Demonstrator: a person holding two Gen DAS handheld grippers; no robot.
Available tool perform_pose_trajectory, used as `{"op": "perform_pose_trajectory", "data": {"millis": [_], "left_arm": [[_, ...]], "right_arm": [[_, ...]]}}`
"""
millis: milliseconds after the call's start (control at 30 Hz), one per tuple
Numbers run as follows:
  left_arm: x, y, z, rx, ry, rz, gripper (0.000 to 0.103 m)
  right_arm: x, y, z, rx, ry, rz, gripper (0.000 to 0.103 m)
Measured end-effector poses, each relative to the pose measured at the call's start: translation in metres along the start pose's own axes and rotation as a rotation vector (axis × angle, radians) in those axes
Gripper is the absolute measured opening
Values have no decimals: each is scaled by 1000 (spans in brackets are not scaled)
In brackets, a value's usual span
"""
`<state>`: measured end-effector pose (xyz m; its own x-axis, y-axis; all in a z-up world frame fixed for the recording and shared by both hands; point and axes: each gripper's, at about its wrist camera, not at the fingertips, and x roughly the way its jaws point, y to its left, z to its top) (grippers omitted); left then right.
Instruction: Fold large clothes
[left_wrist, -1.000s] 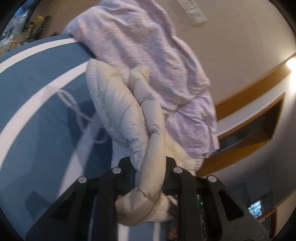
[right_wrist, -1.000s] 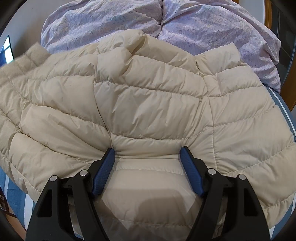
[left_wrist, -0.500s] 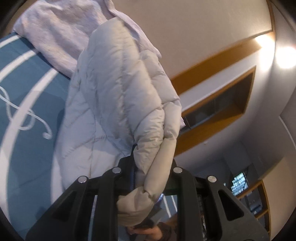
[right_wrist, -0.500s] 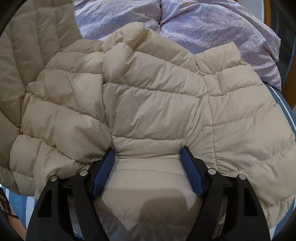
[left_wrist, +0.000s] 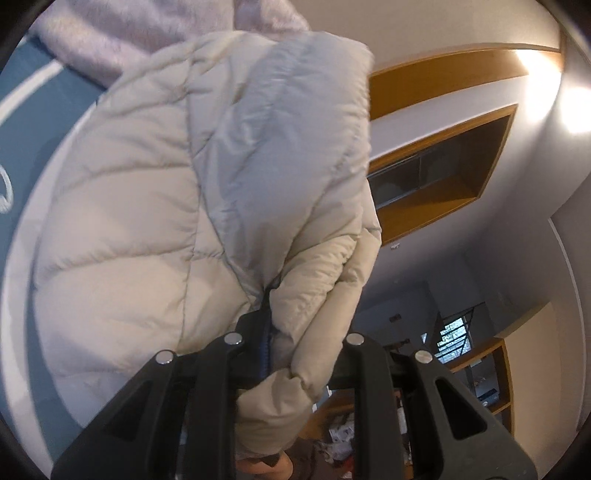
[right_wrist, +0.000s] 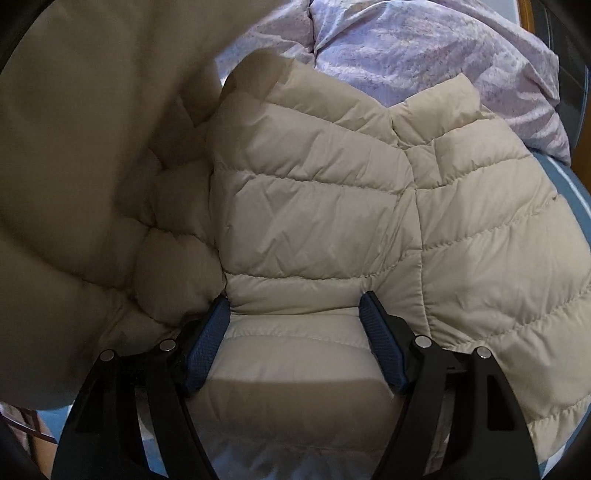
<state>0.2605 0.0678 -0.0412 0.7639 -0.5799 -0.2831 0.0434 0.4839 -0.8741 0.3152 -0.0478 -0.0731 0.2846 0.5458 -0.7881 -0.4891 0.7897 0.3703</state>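
A cream quilted down jacket (right_wrist: 332, 206) lies spread on the bed. My right gripper (right_wrist: 293, 306) is open, its blue-padded fingers (right_wrist: 207, 339) pressed down on the jacket's near edge with the fabric between them. My left gripper (left_wrist: 295, 332) is shut on a fold of the same jacket (left_wrist: 166, 221) and holds that side lifted high. In the right wrist view the lifted part (right_wrist: 81, 147) hangs over the left half of the spread jacket.
A lilac duvet (right_wrist: 424, 55) is bunched at the head of the bed, behind the jacket. The blue bedcover with white stripes (left_wrist: 26, 92) shows at the left. A wall with wooden shelves (left_wrist: 443, 166) stands beyond the bed.
My left gripper has raised its side of the jacket and carried it over toward the right gripper's side. The right gripper has stayed pressed on the near edge.
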Motion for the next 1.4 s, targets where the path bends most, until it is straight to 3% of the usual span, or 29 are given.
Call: {"op": "perform_pose_trajectory", "data": {"millis": [200,533,733,933,1100,1400], "left_arm": [[40,27,-4,-78,52,59,20],[93,53,-7,-120,135,258,21],[114,65,-6,-109,147,346,21],[113,65,-15,-96,138,385,21],[114,57,-20,-92,131,408,21],[122,5,-34,-39,150,382,21]], "right_arm": [[-13,-8,-6,17,-25,58,73],[-48,-10,-28,-65,-37,43,72],[-81,-34,-40,-35,-58,31,72],[-110,-73,-55,24,-78,33,72],[-76,-126,-36,50,-12,30,53],[-62,-131,-40,64,-8,26,53]]}}
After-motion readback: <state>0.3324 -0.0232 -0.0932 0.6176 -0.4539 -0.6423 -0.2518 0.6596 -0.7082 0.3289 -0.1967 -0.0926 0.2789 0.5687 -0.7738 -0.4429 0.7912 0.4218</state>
